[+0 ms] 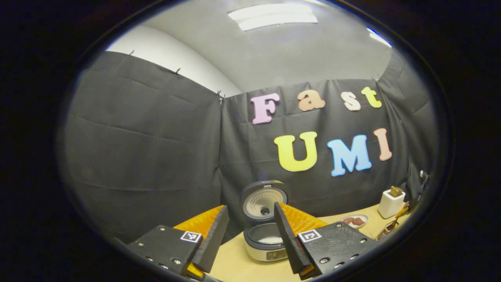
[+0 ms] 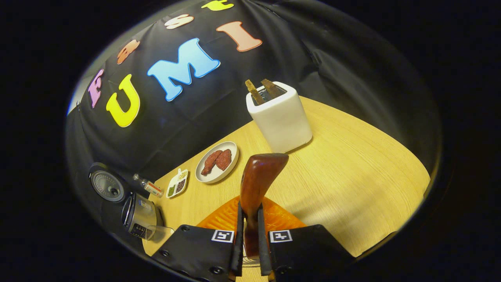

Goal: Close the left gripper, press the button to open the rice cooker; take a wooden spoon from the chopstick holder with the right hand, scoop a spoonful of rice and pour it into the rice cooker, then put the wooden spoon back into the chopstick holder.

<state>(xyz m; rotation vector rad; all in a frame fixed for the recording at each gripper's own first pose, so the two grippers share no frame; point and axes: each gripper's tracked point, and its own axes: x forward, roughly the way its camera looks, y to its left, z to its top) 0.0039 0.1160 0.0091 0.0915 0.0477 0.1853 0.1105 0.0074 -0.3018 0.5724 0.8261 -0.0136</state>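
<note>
The rice cooker [image 1: 266,235] stands on the table with its lid [image 1: 263,201] raised, and its inner pot shows. My left gripper [image 1: 250,239] is open and hangs in front of it, one finger to each side of the cooker, touching nothing. My right gripper [image 2: 249,223] is shut on a brown wooden spoon [image 2: 258,180], whose broad end points away from me. Beyond the spoon stands the white chopstick holder [image 2: 280,117] with two wooden handles sticking out. The open rice cooker [image 2: 137,215] lies far to the left in the right gripper view.
A white plate [image 2: 217,161] with two reddish pieces, a small divided dish [image 2: 177,183] and a small bottle [image 2: 148,186] sit between cooker and holder. The wooden table [image 2: 352,176] spreads to the right. The plate [image 1: 355,221] and holder [image 1: 391,203] stand to the cooker's right.
</note>
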